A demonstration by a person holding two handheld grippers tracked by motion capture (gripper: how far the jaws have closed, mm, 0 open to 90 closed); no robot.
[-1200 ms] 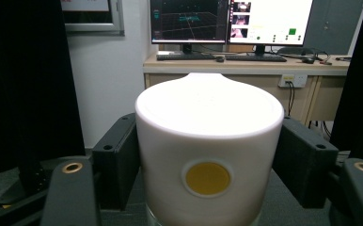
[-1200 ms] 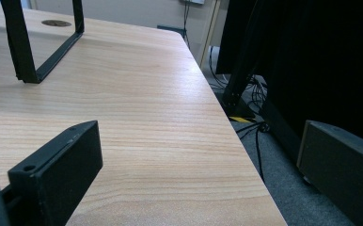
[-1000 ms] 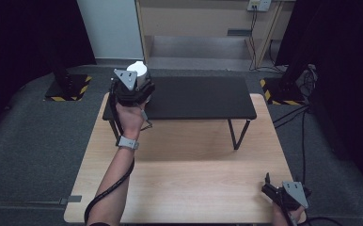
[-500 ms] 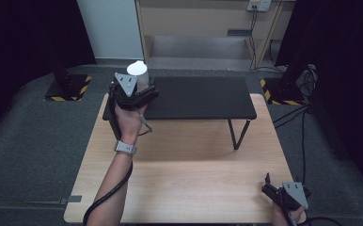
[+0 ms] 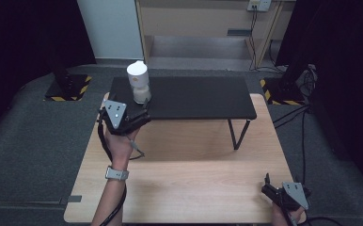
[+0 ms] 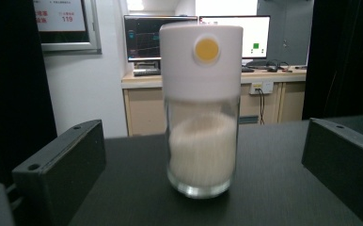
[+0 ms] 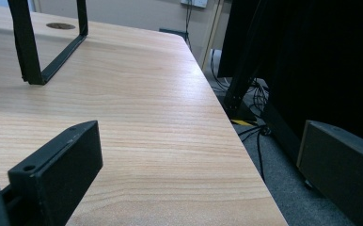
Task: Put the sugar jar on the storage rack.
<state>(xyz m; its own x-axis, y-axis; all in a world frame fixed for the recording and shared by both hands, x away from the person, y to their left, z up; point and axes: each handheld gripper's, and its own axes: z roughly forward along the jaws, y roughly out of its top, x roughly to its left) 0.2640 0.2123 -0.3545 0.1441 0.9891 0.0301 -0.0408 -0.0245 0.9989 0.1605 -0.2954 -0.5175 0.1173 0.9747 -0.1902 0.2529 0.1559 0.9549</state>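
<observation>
A glass jar (image 5: 138, 84) with a white lid and white grains inside stands upright near the left end of a low black shelf (image 5: 193, 96). My left gripper (image 5: 141, 116) sits just in front of it, pulled back past the shelf's front edge, open. In the left gripper view the jar (image 6: 202, 113) stands ahead of the left gripper (image 6: 203, 155), whose spread jaws do not touch it. Those jaws have just been opening. My right gripper (image 5: 270, 188) rests open at the near right corner of the wooden table (image 5: 193, 169). In its own view the right gripper (image 7: 201, 150) holds nothing.
The black shelf stands on thin metal legs (image 5: 236, 134) on the far half of the table. Dark floor mats surround the table, and cables (image 5: 292, 113) lie on the floor to the right. A cabinet (image 5: 193, 23) stands beyond the shelf.
The left gripper held the jar a second ago. It has since let go and drawn back and down toward the person, leaving the jar standing on the shelf. The right gripper has stayed put.
</observation>
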